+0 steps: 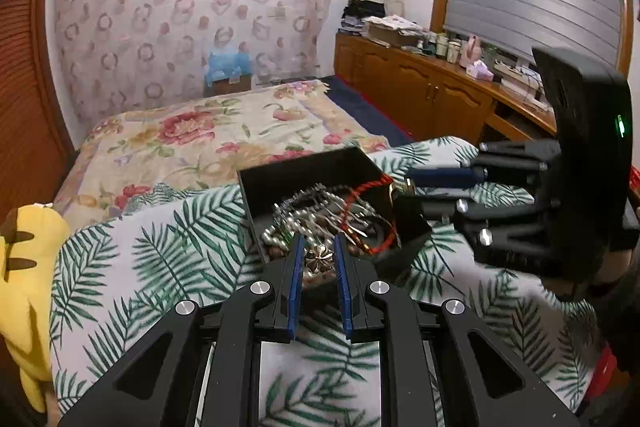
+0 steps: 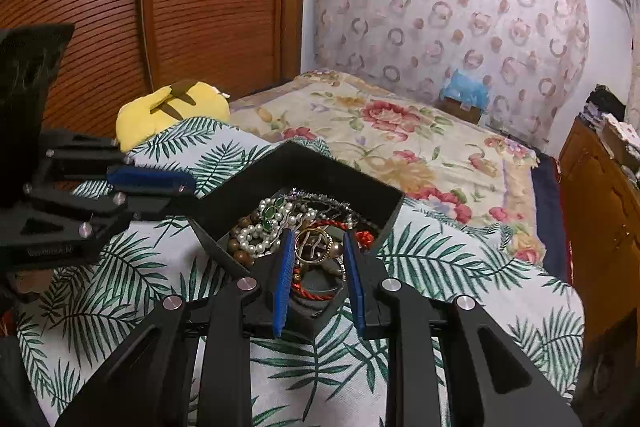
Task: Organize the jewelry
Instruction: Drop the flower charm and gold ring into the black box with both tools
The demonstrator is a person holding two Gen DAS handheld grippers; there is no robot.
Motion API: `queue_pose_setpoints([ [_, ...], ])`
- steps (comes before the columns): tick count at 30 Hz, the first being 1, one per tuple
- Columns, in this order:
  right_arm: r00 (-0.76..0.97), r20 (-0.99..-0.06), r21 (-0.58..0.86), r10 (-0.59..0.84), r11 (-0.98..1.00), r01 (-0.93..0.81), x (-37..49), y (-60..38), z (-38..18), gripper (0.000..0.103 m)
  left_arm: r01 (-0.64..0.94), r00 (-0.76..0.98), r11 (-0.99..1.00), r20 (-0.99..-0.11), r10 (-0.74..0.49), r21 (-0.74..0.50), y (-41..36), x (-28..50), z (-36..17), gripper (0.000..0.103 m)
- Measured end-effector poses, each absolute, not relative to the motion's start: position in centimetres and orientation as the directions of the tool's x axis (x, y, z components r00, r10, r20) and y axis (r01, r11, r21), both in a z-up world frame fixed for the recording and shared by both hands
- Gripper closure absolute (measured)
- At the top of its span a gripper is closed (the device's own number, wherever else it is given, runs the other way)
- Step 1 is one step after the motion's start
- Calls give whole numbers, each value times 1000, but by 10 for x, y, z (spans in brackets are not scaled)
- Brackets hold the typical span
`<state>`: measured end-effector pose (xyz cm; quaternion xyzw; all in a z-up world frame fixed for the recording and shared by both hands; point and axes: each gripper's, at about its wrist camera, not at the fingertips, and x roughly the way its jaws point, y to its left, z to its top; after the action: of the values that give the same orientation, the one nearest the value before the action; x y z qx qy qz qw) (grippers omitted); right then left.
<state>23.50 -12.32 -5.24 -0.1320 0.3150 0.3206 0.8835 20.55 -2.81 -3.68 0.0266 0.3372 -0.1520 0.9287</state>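
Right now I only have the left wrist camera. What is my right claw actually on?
Observer: The right wrist camera shows the right claw straddling the near corner of the black box, with its fingers against the walls.
Operator: What lies just inside that corner?
Observer: A gold bangle on top of the jewelry pile, right between the fingers.

Black box [image 2: 304, 167]; white pearl strand [image 2: 252, 239]; red cord [image 1: 370, 187]; green-leaf print cloth [image 1: 160, 251]; yellow plush [image 2: 168, 107], maybe brown-striped.
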Motion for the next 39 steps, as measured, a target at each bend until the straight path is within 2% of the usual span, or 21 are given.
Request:
queue_pose_setpoints([
  [11,574,-656,-8,490,756,-655,233,-120,-65,74,266,730,962,-639,-244,-63,-27,234,-42,89],
  [28,631,-618,6,469,805,-593,200,-154,-51,74,238,738,969,-635,-228,-72,-40,250,-37,88],
  [29,633,-617,9,467,809,-587,197,-155,-50,73,236,738,969,-635,-228,-73,-40,250,-36,82],
  [30,636,-617,11,464,812,-583,196,-157,-50,73,232,740,970,-635,-223,-70,-40,248,-36,72],
  [34,645,-615,25,454,829,-559,189,-164,-52,74,211,750,976,-630,-200,-59,-39,238,-34,51],
  [36,655,-612,32,443,842,-539,187,-168,-53,74,197,758,979,-625,-184,-50,-37,232,-32,29],
  [39,669,-611,47,422,864,-502,186,-173,-55,70,161,775,986,-613,-153,-43,-31,220,-29,13],
])
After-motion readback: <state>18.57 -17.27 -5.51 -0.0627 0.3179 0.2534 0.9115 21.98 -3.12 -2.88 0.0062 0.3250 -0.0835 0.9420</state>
